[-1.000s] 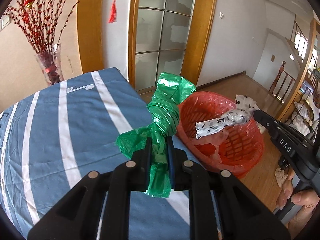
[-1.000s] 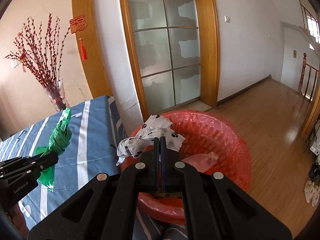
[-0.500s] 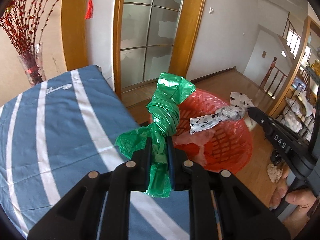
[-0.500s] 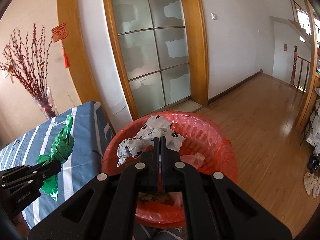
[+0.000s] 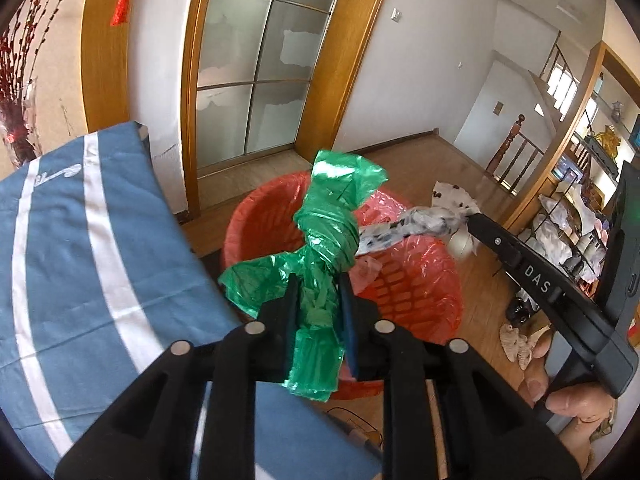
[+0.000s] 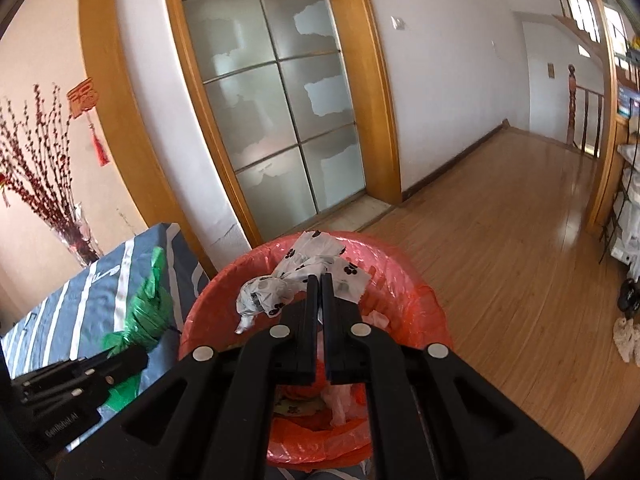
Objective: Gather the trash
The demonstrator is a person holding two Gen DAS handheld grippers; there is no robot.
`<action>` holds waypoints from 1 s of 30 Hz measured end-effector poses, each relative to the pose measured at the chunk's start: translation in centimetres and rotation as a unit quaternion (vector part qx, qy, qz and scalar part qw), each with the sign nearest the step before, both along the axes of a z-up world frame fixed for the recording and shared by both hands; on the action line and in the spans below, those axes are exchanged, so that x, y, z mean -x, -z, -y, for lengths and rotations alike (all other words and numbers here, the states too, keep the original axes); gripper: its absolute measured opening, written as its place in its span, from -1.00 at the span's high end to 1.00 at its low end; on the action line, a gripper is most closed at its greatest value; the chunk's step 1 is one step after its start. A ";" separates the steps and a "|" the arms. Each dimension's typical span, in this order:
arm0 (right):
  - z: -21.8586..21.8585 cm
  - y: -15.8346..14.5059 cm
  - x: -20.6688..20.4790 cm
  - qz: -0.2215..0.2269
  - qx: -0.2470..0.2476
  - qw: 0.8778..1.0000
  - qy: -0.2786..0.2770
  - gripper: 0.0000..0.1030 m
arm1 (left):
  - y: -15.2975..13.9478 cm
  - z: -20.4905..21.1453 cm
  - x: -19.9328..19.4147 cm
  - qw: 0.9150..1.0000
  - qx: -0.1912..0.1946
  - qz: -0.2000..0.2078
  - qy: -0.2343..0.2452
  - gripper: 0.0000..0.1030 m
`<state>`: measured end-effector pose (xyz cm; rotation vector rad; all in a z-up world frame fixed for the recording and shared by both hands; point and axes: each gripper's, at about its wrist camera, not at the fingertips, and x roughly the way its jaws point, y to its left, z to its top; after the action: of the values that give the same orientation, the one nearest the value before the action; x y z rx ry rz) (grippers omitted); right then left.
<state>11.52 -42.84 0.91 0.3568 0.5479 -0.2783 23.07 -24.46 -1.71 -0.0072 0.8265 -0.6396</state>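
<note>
- Trash here is two knotted bags, a green bag (image 5: 326, 236) and a white spotted bag (image 6: 298, 280), both held in the air over a red basket (image 5: 412, 292).
- The basket, lined with red plastic, stands on the wooden floor (image 6: 500, 240) just beside the edge of the counter (image 5: 80, 260), which wears a blue cloth with white stripes; crumpled plastic and scraps lie at its bottom.
- The left gripper (image 5: 318, 312) points forward and down, out past the counter edge toward the basket. Its jaws are opening, with the lower part of the green bag between them; the pads look to be touching the plastic, the knot stands up above the fingertips and a loose tail hangs below.
- The right gripper (image 6: 320, 292) slopes down over the basket's mouth. Its jaws are opening from a narrow slit, and the tail of the white bag sits in that gap, its knot sticking out to the left of the fingertips.
- In the left wrist view the right gripper comes in from the right, its long body angled up toward the basket, with the white bag at its tip.
- A hand (image 5: 576, 396) grips its handle at lower right, thumb and fingers curled round.
</note>
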 end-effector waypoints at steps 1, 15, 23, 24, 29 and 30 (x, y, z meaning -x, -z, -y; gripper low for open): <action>0.3 0.2 0.0 -0.005 -0.004 1.000 0.001 0.64 | 0.3 0.3 -0.2 1.000 -0.003 -0.001 -0.001 0.43; -2.9 -0.3 5.5 0.010 0.059 0.998 0.019 -0.77 | -0.2 -7.3 4.6 0.995 -0.047 0.064 -0.056 -0.39; -7.6 -2.1 9.0 0.032 0.085 0.996 -0.018 -0.92 | -2.5 -15.4 10.9 0.975 -0.071 0.150 -0.146 -0.78; -8.2 -2.1 9.4 0.030 0.087 0.995 -0.026 -0.97 | -2.6 -16.0 11.5 0.972 -0.074 0.156 -0.158 -0.80; -11.9 -2.2 11.6 0.029 0.129 0.990 -0.041 -0.97 | -3.2 -19.4 14.8 0.959 -0.081 0.174 -0.210 -0.89; -12.5 -2.3 12.0 0.030 0.135 0.990 -0.041 -0.97 | -3.2 -19.9 15.4 0.957 -0.081 0.176 -0.217 -0.90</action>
<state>-0.48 -30.37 3.20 0.0804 0.4576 -0.2567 7.69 -4.55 1.52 0.0704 0.5045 -0.1474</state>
